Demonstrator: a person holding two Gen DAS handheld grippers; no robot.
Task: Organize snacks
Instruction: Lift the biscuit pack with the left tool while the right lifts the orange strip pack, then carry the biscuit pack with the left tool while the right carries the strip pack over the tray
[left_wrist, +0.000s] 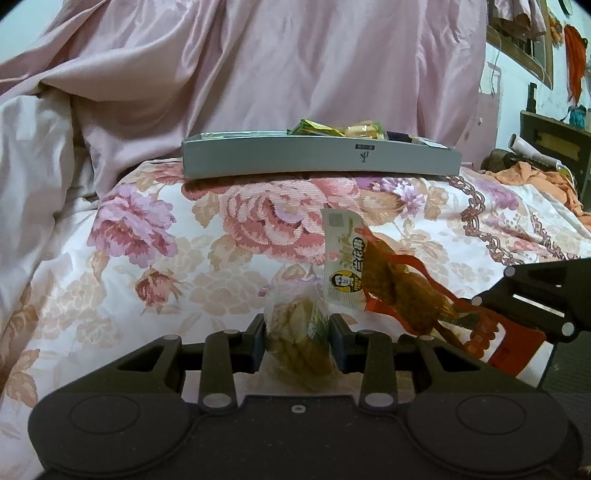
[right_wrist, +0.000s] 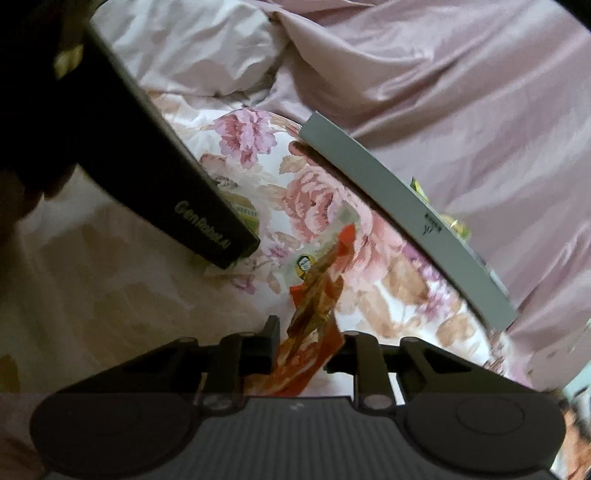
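My left gripper (left_wrist: 297, 338) is shut on a clear packet of yellowish snacks (left_wrist: 299, 336), low over the floral bedspread. My right gripper (right_wrist: 306, 347) is shut on a red and white snack packet (right_wrist: 314, 314), which also shows in the left wrist view (left_wrist: 373, 277) to the right of the clear packet. The right gripper's body (left_wrist: 535, 295) enters the left wrist view from the right. A grey tray (left_wrist: 321, 158) lies further back on the bed, with several snack packets (left_wrist: 343, 129) in it. The tray also shows in the right wrist view (right_wrist: 406, 218).
A floral bedspread (left_wrist: 166, 258) covers the bed. A crumpled pink quilt (left_wrist: 258, 66) rises behind the tray. Orange cloth (left_wrist: 535, 181) and dark furniture (left_wrist: 557, 144) are at the far right. The left gripper's black body (right_wrist: 147, 158) crosses the right wrist view at upper left.
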